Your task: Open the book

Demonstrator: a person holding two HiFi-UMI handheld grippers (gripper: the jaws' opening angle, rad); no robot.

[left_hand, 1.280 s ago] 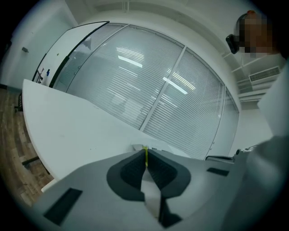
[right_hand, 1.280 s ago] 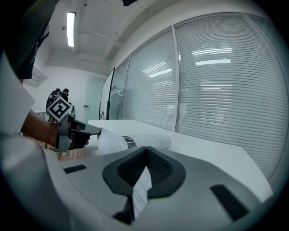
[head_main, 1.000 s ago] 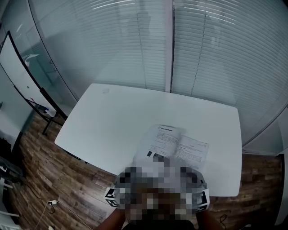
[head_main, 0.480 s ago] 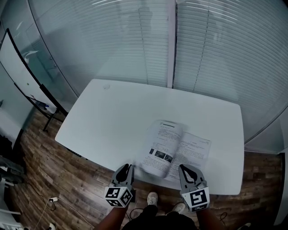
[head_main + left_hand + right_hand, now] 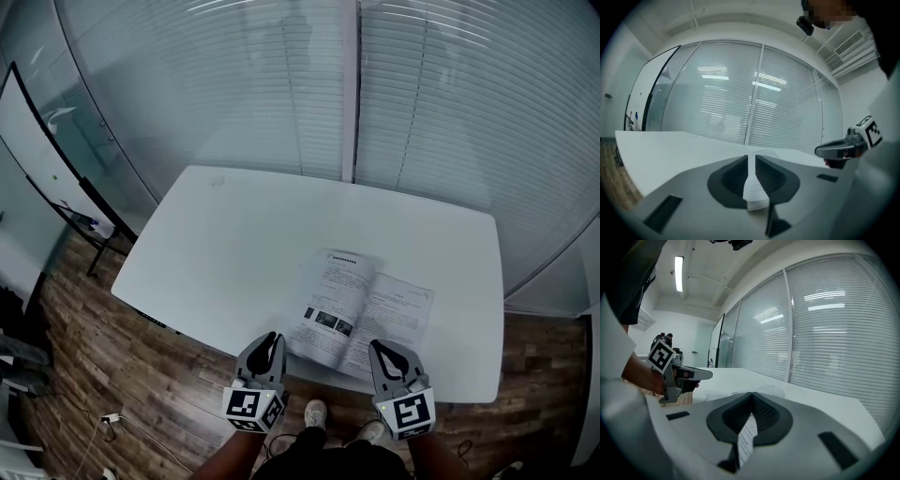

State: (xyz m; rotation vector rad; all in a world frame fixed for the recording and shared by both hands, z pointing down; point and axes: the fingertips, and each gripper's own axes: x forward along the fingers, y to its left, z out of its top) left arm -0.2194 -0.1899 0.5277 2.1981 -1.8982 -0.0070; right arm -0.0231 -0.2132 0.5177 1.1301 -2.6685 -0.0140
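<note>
White, rectangular and smooth-topped, the table (image 5: 234, 234) carries an open paperback book of printed white pages (image 5: 361, 309). The book lies flat toward the table's near edge, right of the table's middle, with its spine running away from that edge and a page spread to each side.

The left gripper, grey with a marker cube at its back (image 5: 270, 340), hangs at the table's near edge, its tip just beside the book's near left corner. In the left gripper view its jaws (image 5: 751, 159) are closing but stand a narrow slit apart; the stacked page edges of the book (image 5: 755, 196) show in that slit. I cannot tell whether the pads touch the paper.

The right gripper, of the same grey make (image 5: 380, 347), sits further right along the table's near edge, with its tip over the near edge of the book's right-hand page. In the right gripper view its jaws (image 5: 752, 397) meet at the tips and are clamped on a leaf of the book, whose printed lines (image 5: 747, 437) run down between them.

Each gripper shows in the other's view, level above the table top: the right gripper (image 5: 836, 150) and the left gripper (image 5: 693, 375), held by a hand.

Grey slatted blinds behind glass (image 5: 422, 94) stand beyond the table's far edge, and a brown wooden floor (image 5: 84, 375) lies around the table.
</note>
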